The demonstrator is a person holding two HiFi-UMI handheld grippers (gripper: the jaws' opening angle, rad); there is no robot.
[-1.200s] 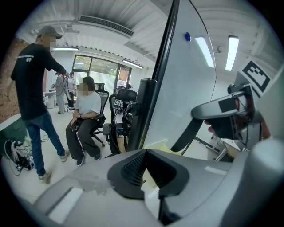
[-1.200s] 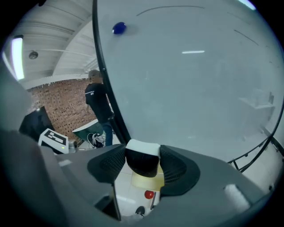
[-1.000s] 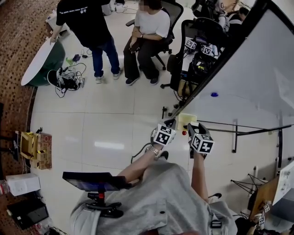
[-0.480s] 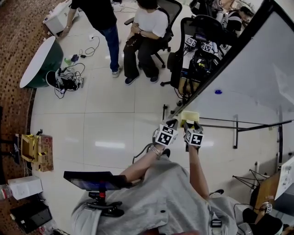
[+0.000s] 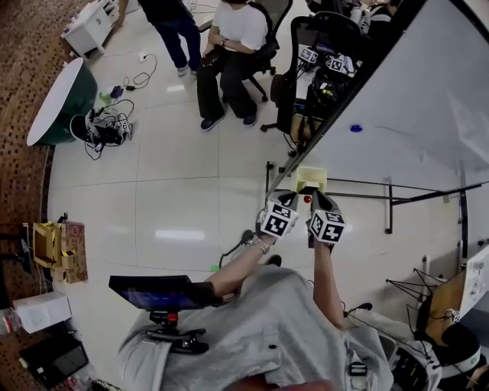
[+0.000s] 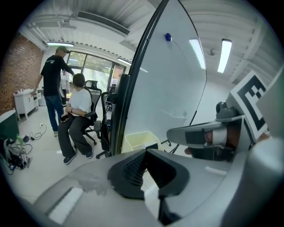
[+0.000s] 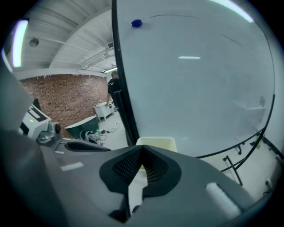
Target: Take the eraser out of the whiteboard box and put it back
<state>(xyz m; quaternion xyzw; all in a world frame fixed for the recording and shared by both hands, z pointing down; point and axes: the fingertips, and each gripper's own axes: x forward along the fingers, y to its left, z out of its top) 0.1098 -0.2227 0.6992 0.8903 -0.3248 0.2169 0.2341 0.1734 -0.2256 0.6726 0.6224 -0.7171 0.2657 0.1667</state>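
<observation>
Standing at a whiteboard (image 5: 412, 99), a gripper in each hand. Side by side and near each other, left gripper (image 5: 285, 201) and right gripper (image 5: 316, 200), both aimed at the pale yellow box (image 5: 312, 176) fixed at the board's lower corner.

Left jaws pressed together, tips meeting just short of the box, nothing between them. Right jaws likewise together and empty, tips lined up with the box's near rim. Whether either touches the box: cannot tell.

As for the eraser, not clearly made out. Only a dark shape (image 6: 152, 146) inside the box, at its near side in the left gripper view, too small to name.

Higher up on the board, a blue magnet (image 5: 356, 127). Beyond the board's dark edge, a seated person (image 5: 229, 46) on an office chair and a standing person (image 5: 172, 19) just beside, on a pale tiled floor (image 5: 176, 183).
</observation>
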